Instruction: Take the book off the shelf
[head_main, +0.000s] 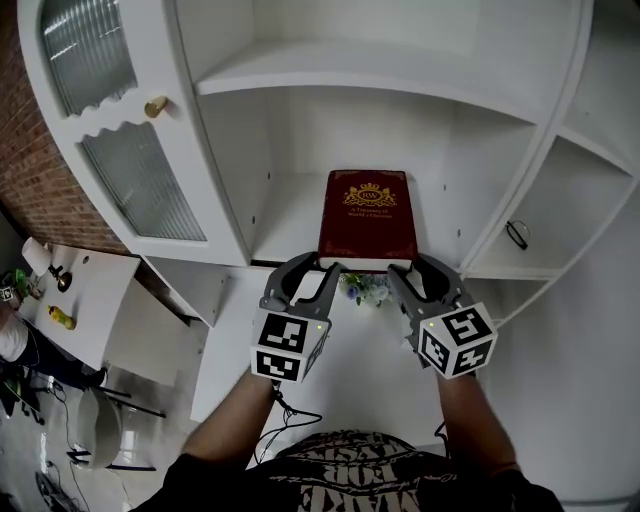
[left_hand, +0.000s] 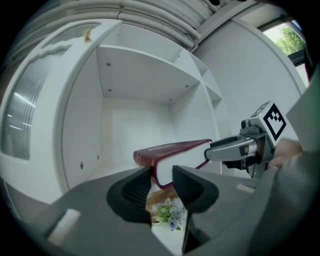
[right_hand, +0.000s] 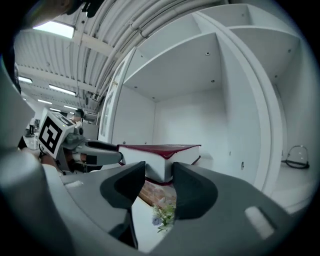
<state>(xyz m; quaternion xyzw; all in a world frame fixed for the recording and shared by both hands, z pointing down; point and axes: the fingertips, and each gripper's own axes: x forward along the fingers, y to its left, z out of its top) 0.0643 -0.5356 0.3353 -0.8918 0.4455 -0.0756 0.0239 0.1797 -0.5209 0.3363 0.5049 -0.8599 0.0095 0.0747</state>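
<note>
Looking down from the head view, we see the dark red book (head_main: 368, 215) lying flat, cover up, in the middle compartment (head_main: 290, 215) of a white shelf (head_main: 400, 72). Its near edge sits at the front lip of the board, and we hold it at both near corners.

The left gripper (head_main: 308, 274) sits at 7 o'clock of the book. Its own view shows the jaws pinching the corner on the spine side, one pad at the spine and the other on the white page edge. The right gripper (head_main: 420, 276) sits at 5 o'clock of the book. Its view shows the jaws closed against the other near corner, with the white pages between the pads. Both grippers point almost level into the compartment.

Just below the book's near edge, at 6 o'clock of it and between the two grippers, a small bunch of flowers (head_main: 365, 290) shows. We cannot tell what it rests on.

At 3 o'clock of the book, past an upright panel, a side compartment (head_main: 575, 195) holds a dark looped thing (head_main: 517, 234), too small for us to name. At 10 o'clock of the book, a door (head_main: 140, 180) with ribbed glass panes carries a gold knob (head_main: 155, 106).
</note>
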